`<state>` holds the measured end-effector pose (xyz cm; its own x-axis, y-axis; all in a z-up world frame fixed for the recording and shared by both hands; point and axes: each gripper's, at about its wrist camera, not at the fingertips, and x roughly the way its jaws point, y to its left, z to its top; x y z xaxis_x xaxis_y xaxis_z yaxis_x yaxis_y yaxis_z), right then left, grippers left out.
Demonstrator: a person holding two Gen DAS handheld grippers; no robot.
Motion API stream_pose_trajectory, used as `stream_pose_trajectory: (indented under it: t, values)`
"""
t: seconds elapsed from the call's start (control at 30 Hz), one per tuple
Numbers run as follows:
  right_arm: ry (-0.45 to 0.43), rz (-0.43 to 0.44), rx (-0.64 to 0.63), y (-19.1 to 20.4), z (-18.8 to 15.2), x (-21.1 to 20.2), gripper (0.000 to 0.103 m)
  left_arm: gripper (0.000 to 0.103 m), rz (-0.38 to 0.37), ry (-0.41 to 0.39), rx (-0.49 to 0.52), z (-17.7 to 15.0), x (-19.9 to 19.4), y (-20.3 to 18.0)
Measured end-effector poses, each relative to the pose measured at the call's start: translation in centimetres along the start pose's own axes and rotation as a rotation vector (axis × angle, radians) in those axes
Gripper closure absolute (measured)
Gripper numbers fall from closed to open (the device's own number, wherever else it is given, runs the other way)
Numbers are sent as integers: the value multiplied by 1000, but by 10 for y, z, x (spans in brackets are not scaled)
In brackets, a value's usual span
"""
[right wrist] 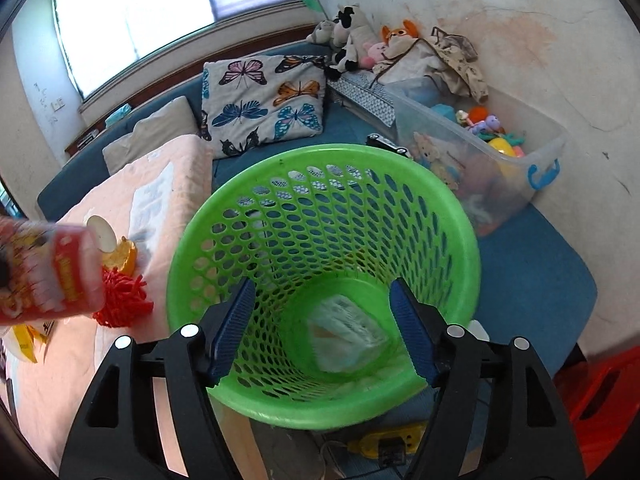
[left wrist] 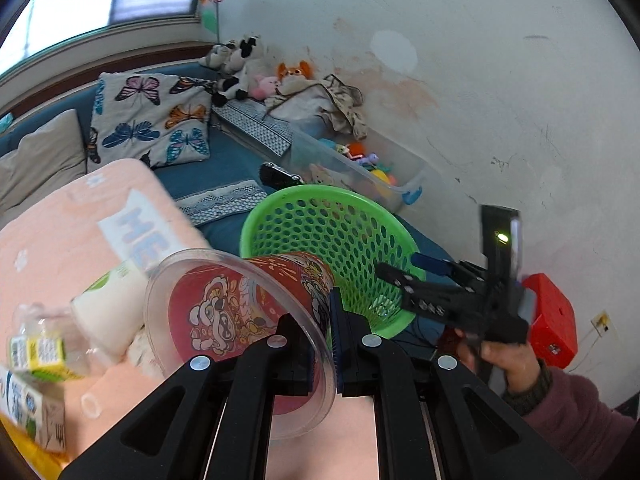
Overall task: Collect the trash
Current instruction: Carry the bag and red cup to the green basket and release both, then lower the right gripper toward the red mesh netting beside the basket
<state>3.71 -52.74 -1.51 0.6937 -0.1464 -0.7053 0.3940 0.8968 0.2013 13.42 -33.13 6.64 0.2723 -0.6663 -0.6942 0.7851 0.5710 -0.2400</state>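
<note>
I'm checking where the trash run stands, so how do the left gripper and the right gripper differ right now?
The left gripper is shut on the rim of a clear plastic cup with red print; the right gripper is open and holds nothing. The left gripper sits beside the green basket, over the pink blanket; the right gripper hangs over the basket's mouth, above crumpled trash inside. Both have black bodies and blue pads.

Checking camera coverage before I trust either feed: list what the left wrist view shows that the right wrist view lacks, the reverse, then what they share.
Left wrist only: the left gripper clamped on the rim of the clear cup, a hand holding the right gripper, and a milk carton.

Right wrist only: the basket's inside with a crumpled wrapper at the bottom, between the open fingers, and a red fuzzy object.

Both: the green basket, butterfly pillow, toy bin, and the cup.
</note>
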Motion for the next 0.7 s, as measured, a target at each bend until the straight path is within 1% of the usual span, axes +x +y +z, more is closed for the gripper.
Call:
stream_pose_trajectory:
  t: [0.17,0.37,0.53,0.57,0.6,0.67,0.7]
  values:
    - [-19,-31,-15,-6,-10,-14,28,96,-25,45,6,12,37,-9]
    - [-22,-52,-11,-15,-23,-22,28,96,-36,113,-8,13,79,-10]
    - [-18,-57,2,-20,-27,-23,28,95,-47,141,-22,10,92,-8]
    - [-16,-55,6,-21,-28,-23,28,93,-45,142,-23,10,93,-9]
    - [-15,-52,11,-21,-29,-23,28,86,-40,140,-23,10,93,-10]
    - [-18,-53,10,-21,-30,-25,28,81,-39,134,-19,10,91,-12]
    - [-20,-51,10,-21,-30,-26,28,73,-39,130,-18,10,91,-13]
